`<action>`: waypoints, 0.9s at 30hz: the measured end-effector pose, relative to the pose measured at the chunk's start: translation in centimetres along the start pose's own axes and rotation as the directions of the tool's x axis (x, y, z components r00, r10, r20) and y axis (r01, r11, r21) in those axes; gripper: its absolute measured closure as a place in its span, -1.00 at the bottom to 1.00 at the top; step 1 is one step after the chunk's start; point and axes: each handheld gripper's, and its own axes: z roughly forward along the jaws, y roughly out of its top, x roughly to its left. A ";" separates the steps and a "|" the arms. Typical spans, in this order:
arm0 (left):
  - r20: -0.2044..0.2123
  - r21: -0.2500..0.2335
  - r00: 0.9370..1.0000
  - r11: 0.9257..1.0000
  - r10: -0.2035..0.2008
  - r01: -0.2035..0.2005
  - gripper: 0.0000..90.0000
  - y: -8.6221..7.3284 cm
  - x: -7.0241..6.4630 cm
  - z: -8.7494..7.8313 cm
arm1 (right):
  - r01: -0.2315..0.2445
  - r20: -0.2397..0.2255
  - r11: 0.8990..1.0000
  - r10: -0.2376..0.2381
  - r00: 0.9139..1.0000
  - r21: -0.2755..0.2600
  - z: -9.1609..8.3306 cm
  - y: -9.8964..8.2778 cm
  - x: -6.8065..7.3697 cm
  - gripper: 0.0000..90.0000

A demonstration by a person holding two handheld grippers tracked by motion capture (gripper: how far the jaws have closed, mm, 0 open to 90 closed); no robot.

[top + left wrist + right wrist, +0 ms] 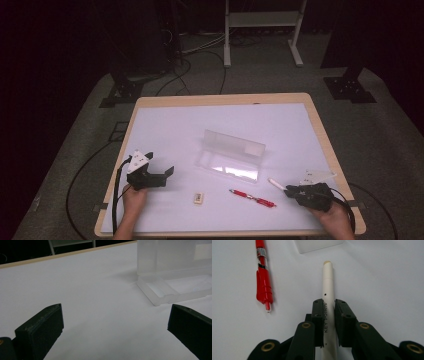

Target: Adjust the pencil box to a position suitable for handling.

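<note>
Right fingers: the right gripper point(328, 305) has its two black pads pressed on the sides of a white pen point(328, 290), which runs lengthwise between them; the print "KEY POINTS" shows on its barrel.
White pen: its tip points away from the jaws, toward the clear case point(231, 155); in the high view it lies low over the white table point(165, 130) near the right front edge.
Left fingers: the left gripper point(169, 172) has its jaws spread wide, with bare table between them.
Left gripper place: near the left front of the table, held just above it and aimed toward the clear case.
Red pen: the red pen point(252, 198) lies flat, just beside the white pen, apart from it.
Eraser: a small eraser point(198, 198) lies left of the red pen.
Clear case: open at mid-table, lid upright.
</note>
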 end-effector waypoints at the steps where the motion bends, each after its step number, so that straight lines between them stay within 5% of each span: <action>1: 0.000 0.000 1.000 1.000 0.001 -0.001 -1.00 0.0 0.0 0.0 | -0.001 0.000 1.000 0.001 1.000 -0.002 0.0 0.0 -0.1 0.73; 13: 0.001 0.000 1.000 1.000 0.001 -0.001 -1.00 0.0 0.0 0.0 | -0.034 -0.036 0.999 0.033 0.999 -0.035 -0.8 0.3 -0.3 0.74; 27: -0.001 0.002 1.000 1.000 -0.002 0.002 -1.00 0.0 0.0 0.0 | 0.064 -0.043 0.992 -0.069 0.997 -0.113 -3.1 5.4 0.2 0.74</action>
